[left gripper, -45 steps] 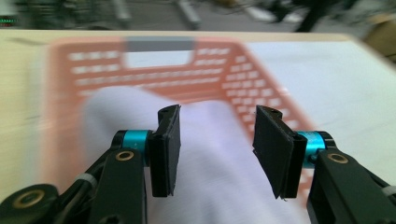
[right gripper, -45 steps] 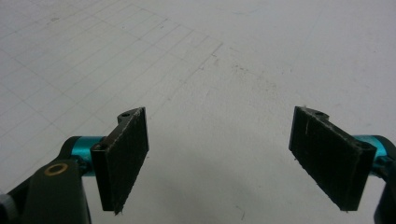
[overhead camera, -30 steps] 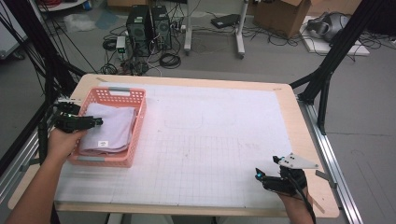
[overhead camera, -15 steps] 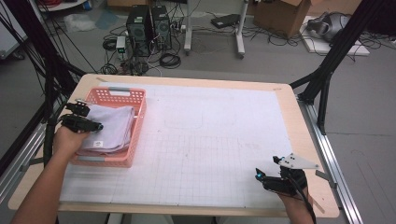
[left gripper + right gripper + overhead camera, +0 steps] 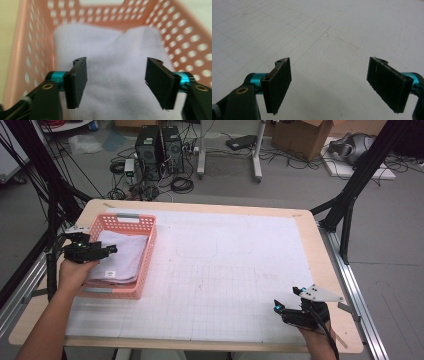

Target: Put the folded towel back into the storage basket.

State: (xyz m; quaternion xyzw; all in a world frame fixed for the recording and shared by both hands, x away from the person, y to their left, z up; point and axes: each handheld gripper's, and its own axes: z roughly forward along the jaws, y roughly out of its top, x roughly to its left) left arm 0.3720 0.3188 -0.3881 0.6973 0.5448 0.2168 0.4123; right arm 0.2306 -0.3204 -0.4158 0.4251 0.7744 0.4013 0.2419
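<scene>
Left tool (image 5: 116,82) spread above folded towel (image 5: 112,62) in pink basket (image 5: 145,265), right tool (image 5: 332,85) spread.

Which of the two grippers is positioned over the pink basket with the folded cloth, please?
The left gripper, open above the white folded cloth in the pink basket. The right gripper hovers open over bare table mat.

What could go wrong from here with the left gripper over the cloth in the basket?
The left gripper is open above the folded cloth; its fingers might pinch only the top layer and unfold it. The pink basket looks light, so a pull could drag or tip it. The right gripper is far off, not steadying it.
</scene>
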